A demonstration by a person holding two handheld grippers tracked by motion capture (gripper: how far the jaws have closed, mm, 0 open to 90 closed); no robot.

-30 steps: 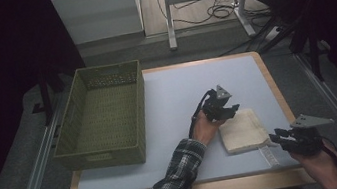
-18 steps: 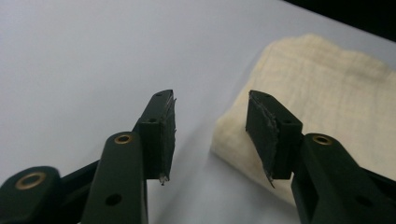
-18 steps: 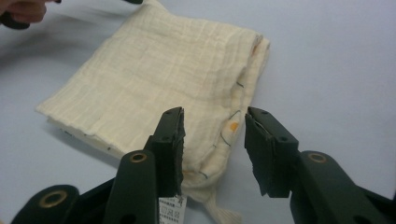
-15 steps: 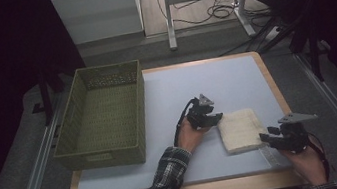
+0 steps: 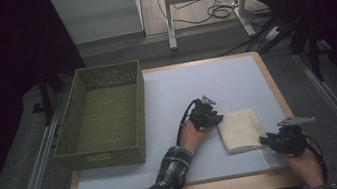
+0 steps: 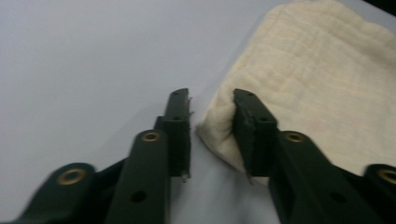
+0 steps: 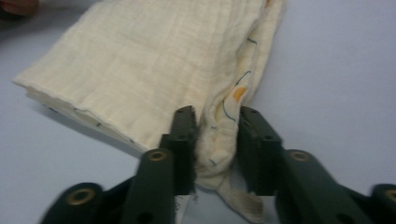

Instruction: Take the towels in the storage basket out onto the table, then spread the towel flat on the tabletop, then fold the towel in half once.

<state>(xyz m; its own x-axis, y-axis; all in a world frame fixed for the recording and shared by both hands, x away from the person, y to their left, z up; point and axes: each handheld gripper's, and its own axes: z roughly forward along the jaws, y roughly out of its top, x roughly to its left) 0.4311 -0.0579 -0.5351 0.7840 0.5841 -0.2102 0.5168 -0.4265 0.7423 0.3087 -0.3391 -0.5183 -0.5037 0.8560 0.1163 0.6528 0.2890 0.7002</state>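
Note:
A folded cream cloth [image 5: 240, 129] lies on the pale mat at the near right. My left gripper [image 5: 215, 119] is at its far left corner. In the left gripper view the cloth [image 6: 317, 79] bunches against one jaw and a thin gap shows at the other; the left gripper [image 6: 211, 100] has just been closing around that corner. My right gripper [image 5: 264, 140] is at the near right corner. In the right gripper view a printed fold of the cloth [image 7: 154, 70] is squeezed between both jaws; the right gripper [image 7: 217, 114] has just been closing and is now shut on it.
A green woven basket [image 5: 72, 120] stands empty at the left of the mat [image 5: 204, 79]. The wooden table edge [image 5: 277, 93] runs close to the right of the cloth. A metal frame and cables lie on the floor beyond.
The left gripper has come down and leftward onto the cloth's far left corner. The right gripper has slid left to the near right corner. Both pairs of jaws have narrowed.

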